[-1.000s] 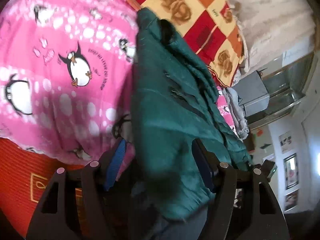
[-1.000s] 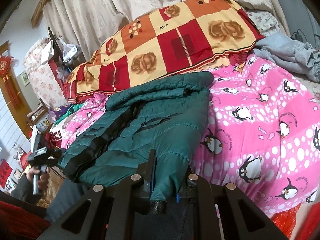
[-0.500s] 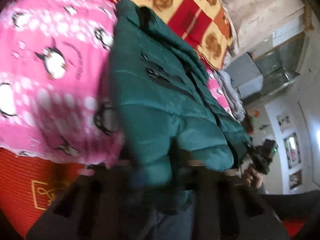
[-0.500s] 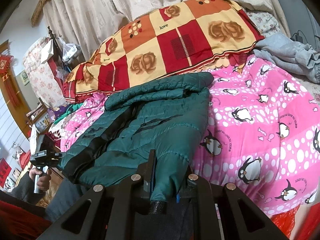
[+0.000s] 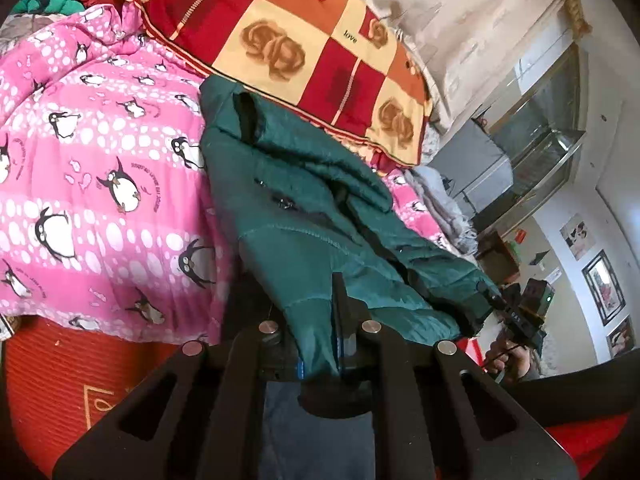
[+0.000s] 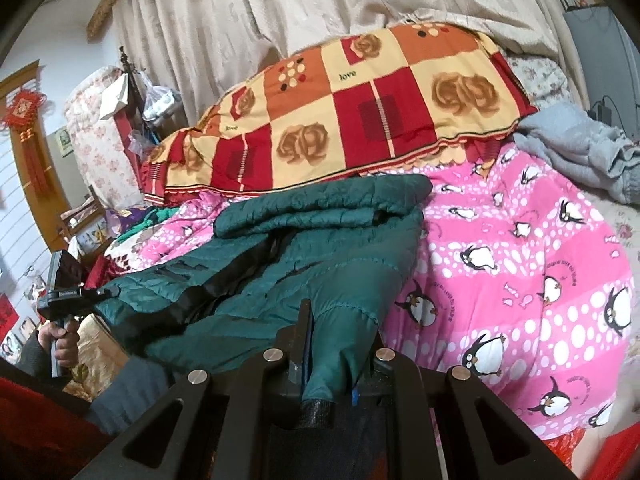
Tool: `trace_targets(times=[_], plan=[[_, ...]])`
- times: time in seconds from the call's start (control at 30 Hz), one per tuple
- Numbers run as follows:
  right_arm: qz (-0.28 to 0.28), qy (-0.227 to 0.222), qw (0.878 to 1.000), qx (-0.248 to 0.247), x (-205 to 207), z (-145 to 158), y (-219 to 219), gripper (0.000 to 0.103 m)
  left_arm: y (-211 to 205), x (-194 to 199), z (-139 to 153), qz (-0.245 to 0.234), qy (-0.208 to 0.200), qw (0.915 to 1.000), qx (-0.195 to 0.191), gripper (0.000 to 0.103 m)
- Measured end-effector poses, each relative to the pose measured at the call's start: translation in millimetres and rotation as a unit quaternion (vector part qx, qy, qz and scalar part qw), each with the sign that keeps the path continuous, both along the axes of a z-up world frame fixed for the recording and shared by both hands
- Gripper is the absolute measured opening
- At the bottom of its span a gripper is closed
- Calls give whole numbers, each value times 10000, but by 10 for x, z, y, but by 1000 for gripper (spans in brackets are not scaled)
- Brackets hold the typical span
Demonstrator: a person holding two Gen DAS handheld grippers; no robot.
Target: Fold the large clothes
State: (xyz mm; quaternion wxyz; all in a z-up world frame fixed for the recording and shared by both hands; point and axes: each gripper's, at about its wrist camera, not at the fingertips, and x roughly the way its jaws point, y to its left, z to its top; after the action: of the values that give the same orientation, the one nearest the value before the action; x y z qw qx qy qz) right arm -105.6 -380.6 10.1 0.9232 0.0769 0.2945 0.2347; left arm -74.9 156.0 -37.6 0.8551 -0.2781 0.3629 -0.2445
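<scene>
A dark green quilted puffer jacket (image 6: 320, 248) lies spread across a pink quilt printed with penguins and white dots (image 6: 540, 280) on a bed, its collar end toward a large pillow in red, orange and cream checks with rose prints (image 6: 360, 116). The jacket is partly doubled over, with a black lining strip showing along its open front edge.

The left gripper (image 5: 320, 344) has just been closing, and its jaws now pinch a fold of the green jacket's near corner, the fabric bunched between them and rising out of the grip. In the right wrist view this gripper appears at the far left edge of the jacket, held in a person's hand (image 6: 60, 340), with the hem pulled taut toward it.

The right gripper (image 6: 332, 364) has its jaws pressed together on the other near corner of the jacket, a tapering tongue of green fabric clamped between the blue-edged pads. In the left wrist view it shows at the jacket's far corner.

A crumpled grey garment (image 6: 580, 156) lies on the bed beyond the quilt, well apart from the jacket. Pale patterned curtains (image 6: 320, 12) hang behind the pillow.
</scene>
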Motion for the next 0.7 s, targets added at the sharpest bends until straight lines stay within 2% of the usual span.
trace_targets(times=[0.2, 0.4, 0.53, 0.7], plan=[[71, -197, 9997, 101, -238, 165, -64, 12, 21, -224, 56, 60, -110, 9997, -213, 9], [-11, -376, 9988, 307, -325, 370, -161, 12, -69, -338, 343, -70, -454, 9982, -389, 9], [-89, -489, 9981, 353, -354, 490, -241, 12, -130, -331, 531, -88, -665, 9967, -458, 9], [-156, -550, 9974, 438, -251, 525, -255, 12, -86, -151, 610, 226, -772, 9949, -601, 9]])
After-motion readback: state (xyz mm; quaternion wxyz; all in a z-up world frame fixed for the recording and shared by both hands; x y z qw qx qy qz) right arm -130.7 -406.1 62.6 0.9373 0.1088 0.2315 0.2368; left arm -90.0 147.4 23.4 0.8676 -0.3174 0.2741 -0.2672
